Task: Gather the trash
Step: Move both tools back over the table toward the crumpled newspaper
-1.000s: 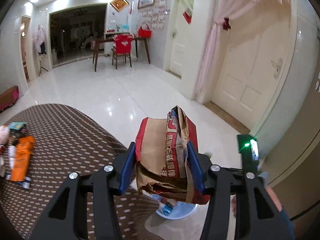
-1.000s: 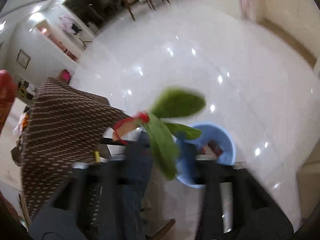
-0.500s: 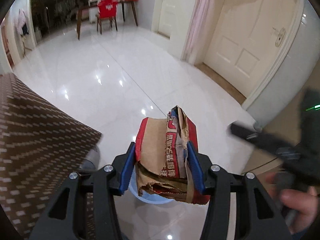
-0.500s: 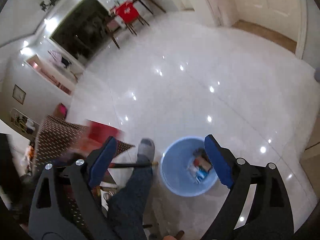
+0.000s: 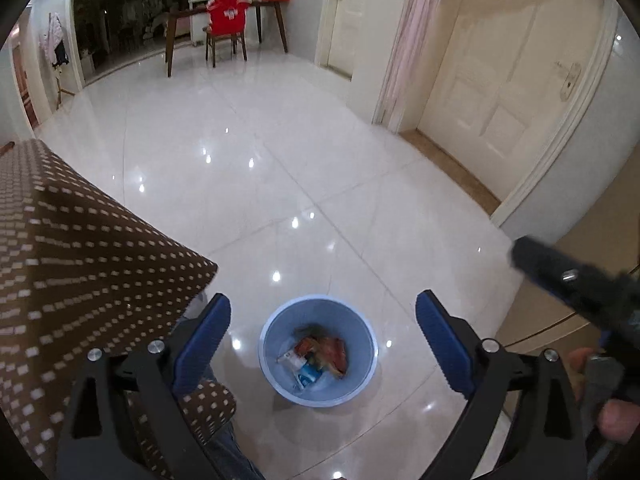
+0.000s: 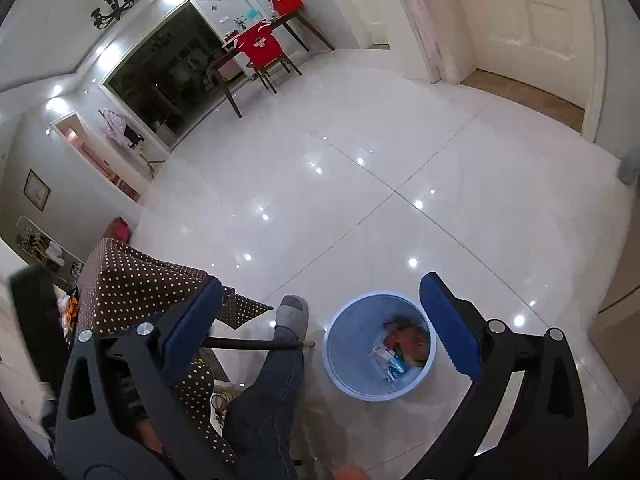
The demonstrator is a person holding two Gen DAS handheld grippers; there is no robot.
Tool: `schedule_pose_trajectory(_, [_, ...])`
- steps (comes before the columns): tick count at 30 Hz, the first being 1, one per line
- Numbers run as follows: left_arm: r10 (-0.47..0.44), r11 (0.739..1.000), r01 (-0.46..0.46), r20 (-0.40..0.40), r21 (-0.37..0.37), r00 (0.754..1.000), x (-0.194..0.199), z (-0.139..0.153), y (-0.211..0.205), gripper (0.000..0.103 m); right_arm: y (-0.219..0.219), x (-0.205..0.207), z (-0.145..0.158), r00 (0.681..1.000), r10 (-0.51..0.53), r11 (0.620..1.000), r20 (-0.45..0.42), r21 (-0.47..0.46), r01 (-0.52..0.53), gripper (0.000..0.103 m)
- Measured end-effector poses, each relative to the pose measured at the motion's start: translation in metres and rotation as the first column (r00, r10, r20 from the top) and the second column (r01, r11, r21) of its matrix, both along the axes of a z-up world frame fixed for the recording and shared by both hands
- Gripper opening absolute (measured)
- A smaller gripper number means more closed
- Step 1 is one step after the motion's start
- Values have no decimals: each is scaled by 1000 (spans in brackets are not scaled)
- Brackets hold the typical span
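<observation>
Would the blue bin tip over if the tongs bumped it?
Probably it would slide or tip easily. The blue bin looks like thin plastic, holds only a few wrappers, so likely light. The glossy tile floor looks slippery, so a nudge might skid it first.

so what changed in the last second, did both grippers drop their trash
Yes. The left gripper has just opened and let go of its torn paper bag; nothing is between its jaws, and red-brown scraps lie in the bin. The right gripper opened further after dropping its green wrapper. The bin and the table stayed put.
</observation>
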State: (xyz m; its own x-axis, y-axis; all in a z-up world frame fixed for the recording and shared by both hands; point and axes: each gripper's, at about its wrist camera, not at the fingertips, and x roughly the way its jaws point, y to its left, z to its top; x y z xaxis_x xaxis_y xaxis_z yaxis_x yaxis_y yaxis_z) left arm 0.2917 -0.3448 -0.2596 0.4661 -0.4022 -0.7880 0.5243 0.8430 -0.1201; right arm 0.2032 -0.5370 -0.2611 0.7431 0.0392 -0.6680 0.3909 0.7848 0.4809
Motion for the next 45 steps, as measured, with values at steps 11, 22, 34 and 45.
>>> schedule_pose_trajectory(11, [-6, 995, 22, 167, -94, 986, -46, 86, 43, 95, 40, -7, 45, 997, 18, 999, 71, -51, -15, 97])
schedule_pose_trajectory(22, [70, 987, -25, 281, -161, 957, -71, 132, 116, 96, 105, 4, 93, 986, 105, 988, 130, -124, -89, 97])
schedule_pose_trajectory(34, [224, 970, -166, 378, -180, 898, -81, 155, 222, 96, 201, 34, 127, 954, 258, 953, 151, -204, -226, 97])
schedule_pose_trajectory(45, [352, 936, -318, 404, -149, 845, -79, 148, 326, 96, 308, 74, 132, 894, 431, 886, 120, -243, -394, 97])
